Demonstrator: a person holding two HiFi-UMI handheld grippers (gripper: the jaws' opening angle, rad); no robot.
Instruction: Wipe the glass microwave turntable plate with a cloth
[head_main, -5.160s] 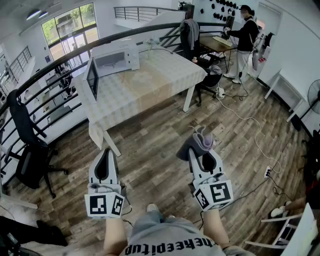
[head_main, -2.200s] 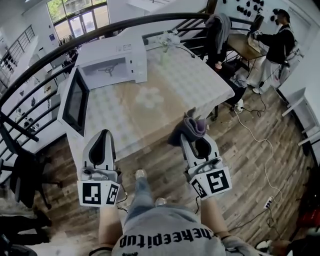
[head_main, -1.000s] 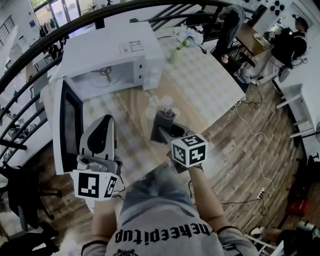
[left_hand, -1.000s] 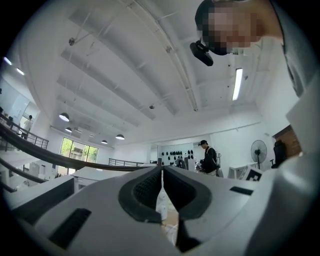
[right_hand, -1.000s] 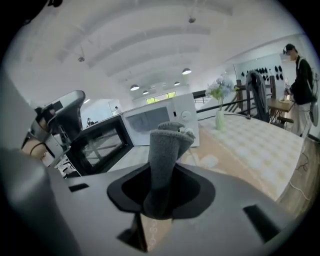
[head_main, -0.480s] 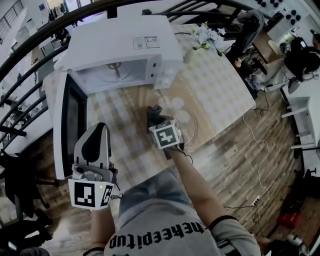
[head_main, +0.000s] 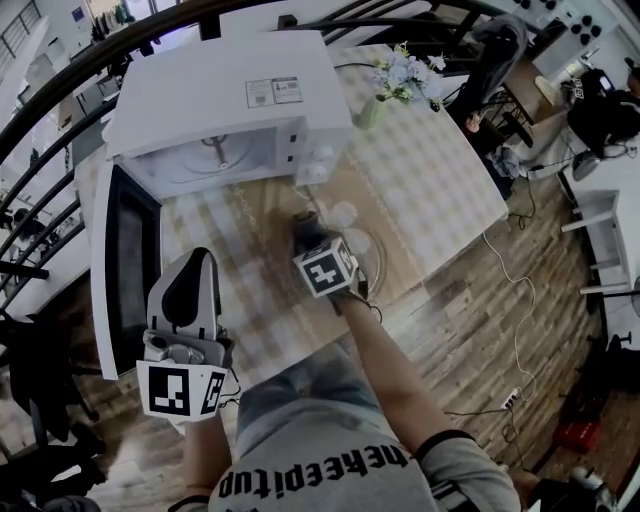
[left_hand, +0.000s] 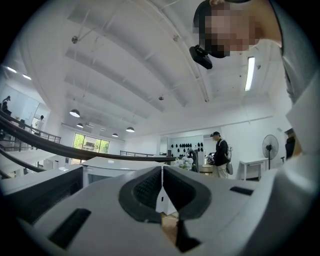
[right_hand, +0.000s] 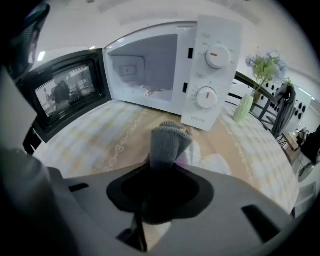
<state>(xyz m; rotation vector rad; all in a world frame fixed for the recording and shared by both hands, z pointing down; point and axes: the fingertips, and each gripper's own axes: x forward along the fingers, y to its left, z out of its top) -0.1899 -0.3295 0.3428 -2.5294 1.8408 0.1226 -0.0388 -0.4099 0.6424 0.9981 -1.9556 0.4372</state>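
Observation:
The glass turntable plate (head_main: 368, 243) lies flat on the table in front of the microwave, faint and clear over the cloth's flower print. My right gripper (head_main: 308, 236) points down over the plate's left part, shut on a folded grey cloth (head_main: 304, 224). The cloth (right_hand: 168, 141) sticks out of the jaws towards the table; I cannot tell whether it touches the glass. My left gripper (head_main: 194, 266) is held near the table's front left edge, jaws shut together with nothing in them (left_hand: 162, 184).
A white microwave (head_main: 228, 110) stands at the back of the table, its door (head_main: 118, 262) swung open to the left, its cavity (right_hand: 145, 67) without a plate. A green vase of flowers (head_main: 378, 100) stands to its right. A person stands at a desk at far right.
The person has walked up to the table. The right gripper carried the cloth forward over the plate; in the last half second it has barely moved. The left gripper stays low at the left.

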